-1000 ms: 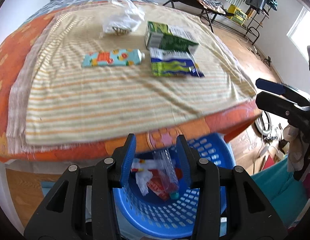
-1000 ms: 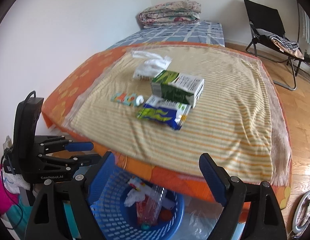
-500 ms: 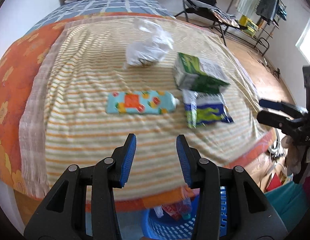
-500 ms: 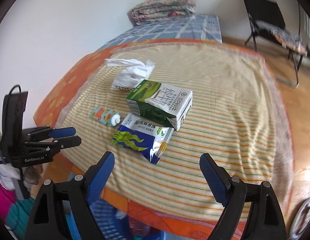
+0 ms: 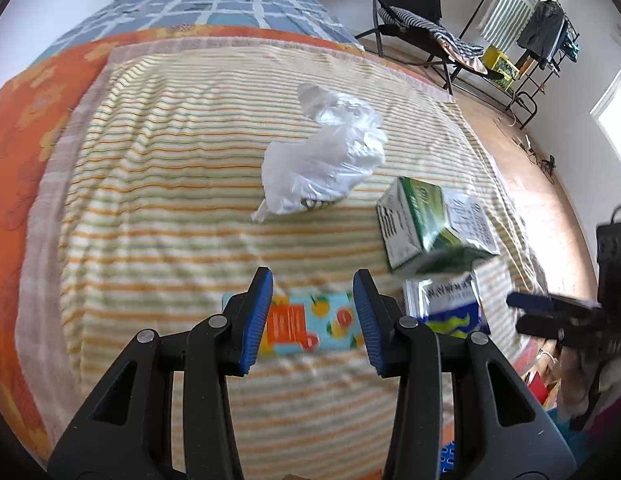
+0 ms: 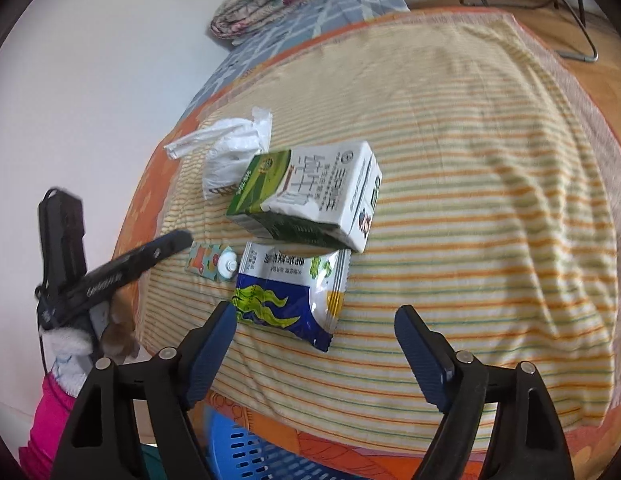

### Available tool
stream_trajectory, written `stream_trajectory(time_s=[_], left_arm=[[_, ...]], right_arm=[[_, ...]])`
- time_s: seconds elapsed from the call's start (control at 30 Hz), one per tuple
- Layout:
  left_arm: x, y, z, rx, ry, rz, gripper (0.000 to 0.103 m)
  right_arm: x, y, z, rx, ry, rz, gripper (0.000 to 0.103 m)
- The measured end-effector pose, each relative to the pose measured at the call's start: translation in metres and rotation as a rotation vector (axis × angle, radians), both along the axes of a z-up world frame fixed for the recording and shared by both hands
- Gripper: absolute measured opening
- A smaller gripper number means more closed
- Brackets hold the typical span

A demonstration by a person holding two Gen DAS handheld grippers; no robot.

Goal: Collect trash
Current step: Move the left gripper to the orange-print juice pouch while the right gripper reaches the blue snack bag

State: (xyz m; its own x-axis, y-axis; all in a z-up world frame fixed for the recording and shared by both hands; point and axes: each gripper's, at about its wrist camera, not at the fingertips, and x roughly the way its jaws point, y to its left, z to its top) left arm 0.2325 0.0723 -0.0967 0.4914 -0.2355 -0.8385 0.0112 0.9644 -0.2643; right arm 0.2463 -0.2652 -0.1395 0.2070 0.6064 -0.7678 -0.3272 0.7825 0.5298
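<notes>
left wrist: open left gripper (image 5: 313, 320) above colourful tube (image 5: 306, 326)

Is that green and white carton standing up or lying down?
Lying down. The carton rests on a long side on the striped blanket, its printed face up; one end overlaps the snack packet.

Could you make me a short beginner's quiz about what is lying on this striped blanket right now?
1. True or false: the left gripper is shut on the colourful fruit-print tube.
2. What lies closest beside the green-and-white milk carton: A) white crumpled plastic bag, B) blue-and-white snack packet, C) a glass bottle?
3. Fill in: the right gripper is ____.

Key: 1 false; 2 B; 3 open.
</notes>
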Motion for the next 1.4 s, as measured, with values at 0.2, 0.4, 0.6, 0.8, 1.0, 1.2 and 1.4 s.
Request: stream_trajectory(time_s=[0.2, 0.4, 0.6, 0.8, 1.0, 1.2, 1.4], left_arm=[[0.016, 0.008, -0.022, -0.020, 0.051, -0.005, 0.042], [0.012, 0.010, -0.023, -0.044, 0.069, -0.043, 0.042], [-0.012, 0.002, -0.021, -0.016, 0.087, -0.106, 0.042], [-0.038, -0.016, -0.016, 0.055, 0.109, -0.186, 0.042], [-0.049, -0.047, -0.021, 0.199, 0.076, -0.271, 0.061], [-0.052, -0.072, -0.027, 0.323, 0.016, -0.282, 0.056], [-0.054, -0.067, -0.025, 0.325, 0.005, -0.261, 0.038]], right_arm=[[-0.004, 0.004, -0.009, -0.004, 0.027, 0.017, 0.080], [-0.006, 0.007, -0.024, 0.010, 0.091, 0.023, 0.073], [-0.005, 0.005, -0.030, 0.039, 0.114, 0.004, 0.070], [-0.002, -0.003, -0.035, 0.090, 0.138, -0.036, 0.068], [0.007, -0.007, -0.039, 0.143, 0.147, -0.080, 0.068], [0.009, 0.003, -0.035, 0.141, 0.112, -0.100, 0.068], [0.011, 0.014, -0.033, 0.127, 0.094, -0.115, 0.061]])
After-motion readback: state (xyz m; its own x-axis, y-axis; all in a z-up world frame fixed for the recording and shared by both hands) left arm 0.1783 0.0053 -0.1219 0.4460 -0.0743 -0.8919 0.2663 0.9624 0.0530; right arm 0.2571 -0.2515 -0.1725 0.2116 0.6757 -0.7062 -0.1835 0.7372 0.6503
